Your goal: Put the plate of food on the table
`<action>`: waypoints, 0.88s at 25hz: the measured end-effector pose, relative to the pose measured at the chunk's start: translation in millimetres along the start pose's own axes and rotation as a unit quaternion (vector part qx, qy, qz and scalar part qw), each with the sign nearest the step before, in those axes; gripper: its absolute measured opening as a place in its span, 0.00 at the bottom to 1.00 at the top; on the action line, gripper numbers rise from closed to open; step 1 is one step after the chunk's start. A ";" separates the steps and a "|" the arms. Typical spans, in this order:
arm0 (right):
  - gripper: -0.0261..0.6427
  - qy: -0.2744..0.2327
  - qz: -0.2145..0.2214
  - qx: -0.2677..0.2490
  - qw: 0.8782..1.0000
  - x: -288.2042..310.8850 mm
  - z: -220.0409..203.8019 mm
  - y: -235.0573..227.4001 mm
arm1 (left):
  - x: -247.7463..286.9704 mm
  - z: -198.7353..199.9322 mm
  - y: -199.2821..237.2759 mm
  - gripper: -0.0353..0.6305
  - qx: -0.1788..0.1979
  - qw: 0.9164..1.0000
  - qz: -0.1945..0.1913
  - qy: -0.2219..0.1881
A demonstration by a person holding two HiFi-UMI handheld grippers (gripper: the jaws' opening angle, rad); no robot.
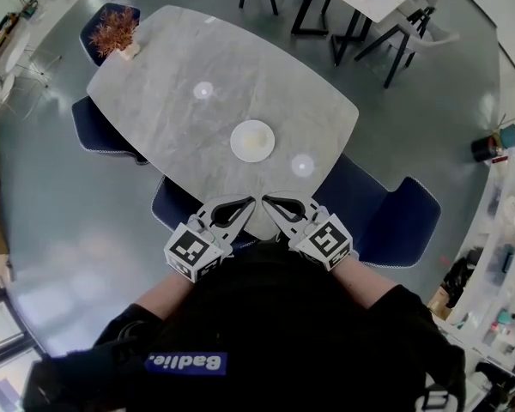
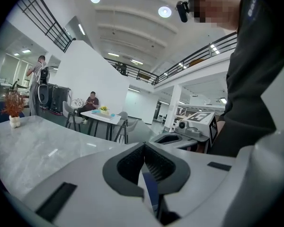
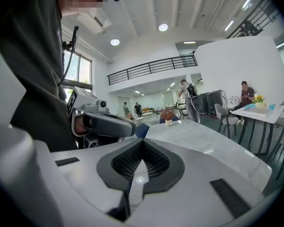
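Jaws together on the right hand-held gripper (image 3: 141, 142), grey table (image 3: 203, 142) beyond.

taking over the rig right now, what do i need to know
Left claw: shut, empty, held close to the body by the table's near edge.
Right claw: shut, empty, right beside the left one.
The round white plate with pale food lies flat near the middle of the grey stone-look table, apart from both claws.
Done: the plate looks placed.
Left: likely nothing; confirm before moving on.
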State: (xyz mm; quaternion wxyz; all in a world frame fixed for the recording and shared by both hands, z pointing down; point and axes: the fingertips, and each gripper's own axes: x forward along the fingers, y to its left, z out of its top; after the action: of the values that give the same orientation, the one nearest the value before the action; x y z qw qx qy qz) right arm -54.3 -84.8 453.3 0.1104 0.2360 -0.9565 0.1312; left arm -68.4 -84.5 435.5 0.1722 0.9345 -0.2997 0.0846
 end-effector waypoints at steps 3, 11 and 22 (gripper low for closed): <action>0.05 -0.002 -0.007 -0.004 1.000 -2.5 0.3 1.9 | -0.4 -4.4 -1.5 0.07 -0.005 1.000 -0.002 0.005; 0.05 0.004 -0.008 0.002 1.000 -5.5 2.6 5.4 | -0.8 -5.6 -5.9 0.07 0.013 1.000 -0.009 0.009; 0.05 0.007 -0.008 0.000 1.000 -5.6 1.0 10.2 | -4.5 -9.7 -6.4 0.07 0.004 1.000 -0.007 0.009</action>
State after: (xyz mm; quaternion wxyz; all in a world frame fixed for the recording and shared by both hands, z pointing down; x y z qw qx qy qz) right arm -54.6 -74.0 448.8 0.1186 0.2430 -0.9537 0.1319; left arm -68.8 -73.6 441.6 0.1715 0.9366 -0.2910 0.0934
